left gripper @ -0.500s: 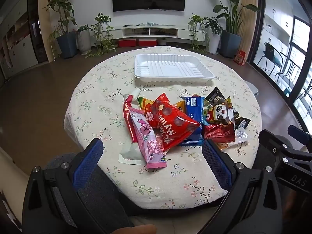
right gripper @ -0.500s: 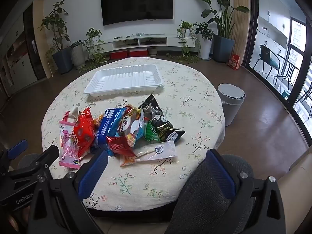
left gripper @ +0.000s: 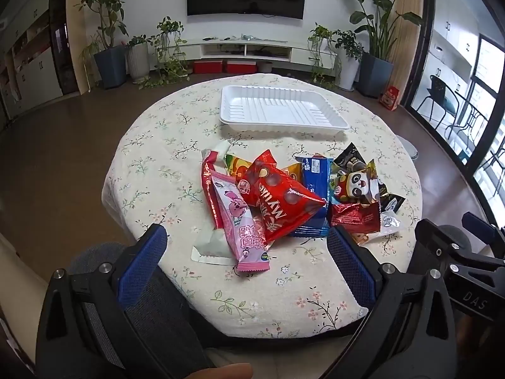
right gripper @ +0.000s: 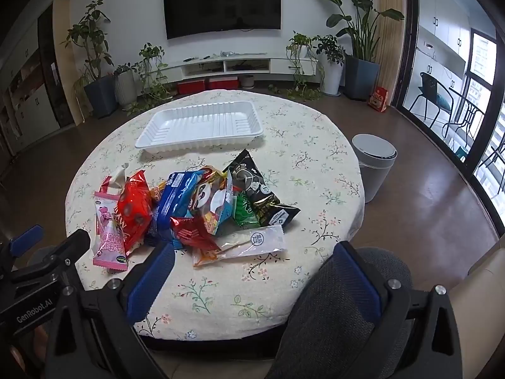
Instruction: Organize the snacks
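Observation:
A pile of snack packets lies on the near half of a round table: a pink packet (left gripper: pixel 241 230), a red bag (left gripper: pixel 277 199), a blue pack (left gripper: pixel 314 183), a panda packet (left gripper: pixel 355 186) and a black bag (right gripper: pixel 257 186). A clear wrapper (right gripper: pixel 252 243) lies nearest the front edge. Beyond the pile sits a white tray (left gripper: pixel 277 109) (right gripper: pixel 202 126) with nothing in it. My left gripper (left gripper: pixel 247 268) hovers wide open just short of the pink packet. Equally wide open, my right gripper (right gripper: pixel 255 279) hangs over the table's front edge, nothing between its fingers.
The table wears a floral cloth (left gripper: pixel 157 158). A grey chair back (right gripper: pixel 341 300) stands under my right gripper. A grey bin (right gripper: pixel 374 161) sits on the floor at the right. Potted plants and a low TV shelf line the far wall.

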Available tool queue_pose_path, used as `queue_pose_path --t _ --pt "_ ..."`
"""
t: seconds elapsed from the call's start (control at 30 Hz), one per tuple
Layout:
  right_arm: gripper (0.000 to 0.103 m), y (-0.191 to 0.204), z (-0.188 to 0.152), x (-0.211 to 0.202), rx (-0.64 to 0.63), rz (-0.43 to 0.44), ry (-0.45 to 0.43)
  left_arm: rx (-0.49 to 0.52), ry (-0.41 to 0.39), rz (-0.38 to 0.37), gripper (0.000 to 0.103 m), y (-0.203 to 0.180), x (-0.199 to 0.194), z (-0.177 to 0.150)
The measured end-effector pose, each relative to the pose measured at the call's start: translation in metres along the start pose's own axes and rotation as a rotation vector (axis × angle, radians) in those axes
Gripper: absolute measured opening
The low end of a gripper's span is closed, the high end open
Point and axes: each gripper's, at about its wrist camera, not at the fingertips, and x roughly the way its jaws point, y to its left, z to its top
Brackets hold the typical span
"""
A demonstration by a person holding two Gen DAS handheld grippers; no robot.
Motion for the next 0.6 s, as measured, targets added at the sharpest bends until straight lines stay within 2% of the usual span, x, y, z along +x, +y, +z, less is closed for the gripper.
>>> queue_pose_path --t 0.6 --pt "0.103 -0.0002 -0.0033 -0.0012 -0.002 0.000 0.000 -0.007 -0.005 0.007 0.103 0.0006 -0.0022 -0.0002"
